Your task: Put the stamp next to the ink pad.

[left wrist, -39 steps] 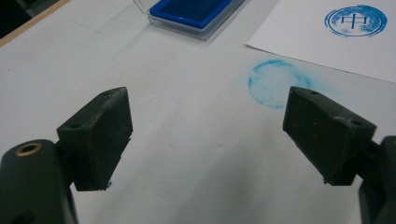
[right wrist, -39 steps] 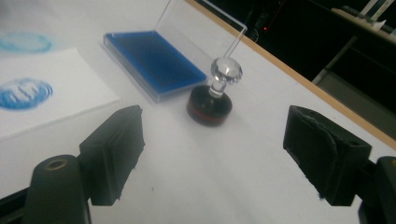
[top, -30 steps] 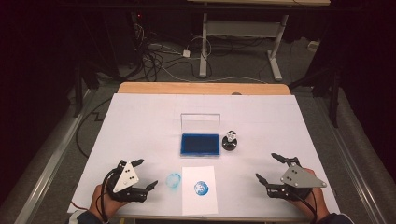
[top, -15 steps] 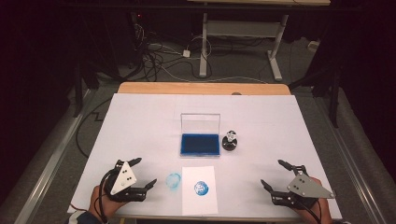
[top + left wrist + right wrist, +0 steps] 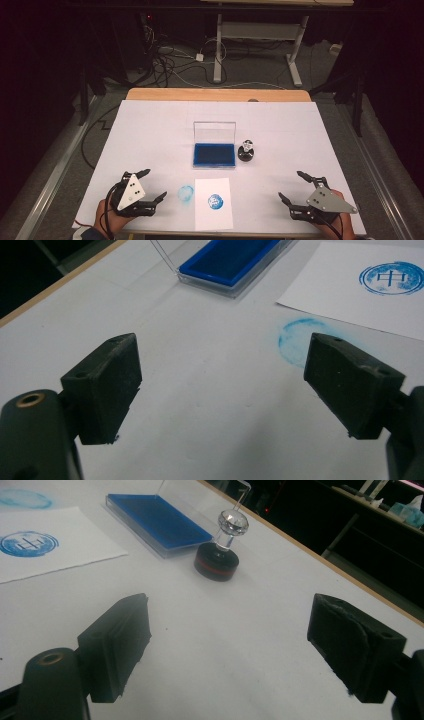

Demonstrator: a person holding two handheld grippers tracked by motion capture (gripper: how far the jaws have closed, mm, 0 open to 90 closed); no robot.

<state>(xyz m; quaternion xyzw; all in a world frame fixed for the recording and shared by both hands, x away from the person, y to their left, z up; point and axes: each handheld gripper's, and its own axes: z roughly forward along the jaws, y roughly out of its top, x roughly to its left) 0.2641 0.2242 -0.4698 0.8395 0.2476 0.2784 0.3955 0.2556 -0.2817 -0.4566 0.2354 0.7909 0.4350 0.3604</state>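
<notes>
Ink pad case [image 5: 214,147], lid raised, holds blue ink; both grippers' jaws wide.

Dim room w/ grey floor [image 5: 65,150], cables [image 5: 170,60], desk frame [image 5: 260,35] behind.

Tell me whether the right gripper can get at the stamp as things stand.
Probably yes: the right gripper is open, and bare table lies between it and the upright stamp beside the ink pad.
</notes>
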